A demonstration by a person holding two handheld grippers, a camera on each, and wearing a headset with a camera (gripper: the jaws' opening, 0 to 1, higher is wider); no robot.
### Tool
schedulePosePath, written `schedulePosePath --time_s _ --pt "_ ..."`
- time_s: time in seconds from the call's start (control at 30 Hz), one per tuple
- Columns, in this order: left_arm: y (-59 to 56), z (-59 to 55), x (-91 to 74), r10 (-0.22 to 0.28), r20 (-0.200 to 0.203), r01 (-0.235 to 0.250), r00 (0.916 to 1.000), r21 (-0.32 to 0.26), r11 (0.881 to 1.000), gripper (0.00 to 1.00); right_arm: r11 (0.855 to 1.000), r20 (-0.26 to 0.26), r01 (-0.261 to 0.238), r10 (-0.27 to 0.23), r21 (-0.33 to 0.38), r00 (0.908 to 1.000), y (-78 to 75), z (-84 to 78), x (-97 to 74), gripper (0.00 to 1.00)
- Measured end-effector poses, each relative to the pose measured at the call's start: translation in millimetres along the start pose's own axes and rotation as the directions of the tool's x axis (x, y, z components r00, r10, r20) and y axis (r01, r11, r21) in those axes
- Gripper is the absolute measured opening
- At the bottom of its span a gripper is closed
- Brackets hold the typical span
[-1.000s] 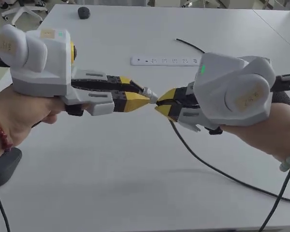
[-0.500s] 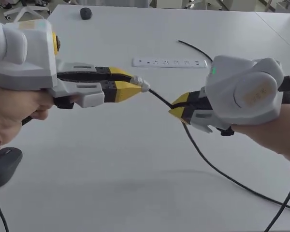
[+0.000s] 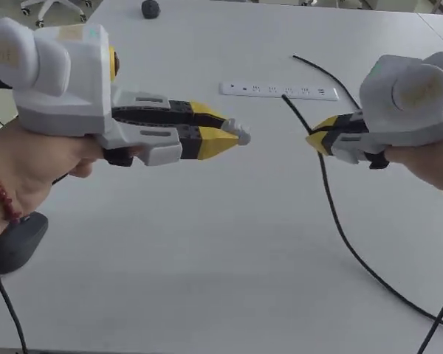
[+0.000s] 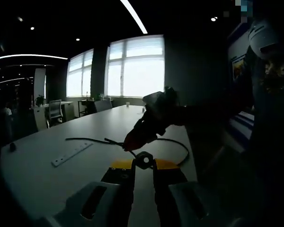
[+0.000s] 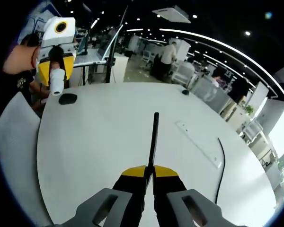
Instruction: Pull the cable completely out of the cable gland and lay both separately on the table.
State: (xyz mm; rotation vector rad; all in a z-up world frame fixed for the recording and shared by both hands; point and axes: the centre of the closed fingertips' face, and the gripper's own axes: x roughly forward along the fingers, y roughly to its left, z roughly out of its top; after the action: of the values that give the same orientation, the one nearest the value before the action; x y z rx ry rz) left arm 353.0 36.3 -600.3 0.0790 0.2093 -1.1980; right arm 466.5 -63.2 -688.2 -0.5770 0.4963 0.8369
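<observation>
Two hand-held grippers hover level and apart above a white tabletop (image 3: 207, 258). At 9 o'clock in the head view, the left gripper (image 3: 232, 138) has its yellow-tipped jaws closed around a pale grey cable gland (image 3: 241, 133). The gland juts from the tips toward 3 o'clock, held in the air.

At 3 o'clock, the right gripper (image 3: 315, 140) has its jaws pinched tight on a black cable (image 3: 340, 228). A short free end rises from the tips toward 11 o'clock, while the rest drops to the tabletop and trails away toward 5 o'clock. Gland and cable are well apart, with bare tabletop showing between the two sets of tips. In the right gripper view the free end stands toward 12 o'clock from between the closed jaws, with the gland-bearing gripper at 10 o'clock.

A white power strip (image 3: 258, 90) lies at 12 o'clock beyond the grippers. One dark rounded object (image 3: 15, 240) sits at 8 o'clock and another (image 3: 150, 9) near the far edge at 11 o'clock. A red bead bracelet (image 3: 1, 198) circles the wrist behind the left gripper.
</observation>
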Motion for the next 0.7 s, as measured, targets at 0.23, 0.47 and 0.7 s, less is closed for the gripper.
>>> schedulePosePath --time_s 0.23,0.47,0.7 --pt "8.3 -14.3 6.2 0.019 -0.027 -0.018 0.9994 0.03 0.999 0.15 0.991 -0.068 0.026 -0.018 0.128 0.9975 -39.7 -25.8 49.9 0.0" --pt "25.8 -32.6 9.0 0.046 -0.048 -0.045 0.9978 0.021 0.999 0.15 0.985 -0.147 0.036 -0.011 0.168 0.9891 -55.3 -47.8 93.2 0.0" --pt "30.7 -46.4 14.5 0.044 -0.07 -0.043 0.9965 0.02 0.999 0.15 0.984 -0.207 0.02 0.017 0.177 0.9781 -50.5 -66.9 115.9 0.0"
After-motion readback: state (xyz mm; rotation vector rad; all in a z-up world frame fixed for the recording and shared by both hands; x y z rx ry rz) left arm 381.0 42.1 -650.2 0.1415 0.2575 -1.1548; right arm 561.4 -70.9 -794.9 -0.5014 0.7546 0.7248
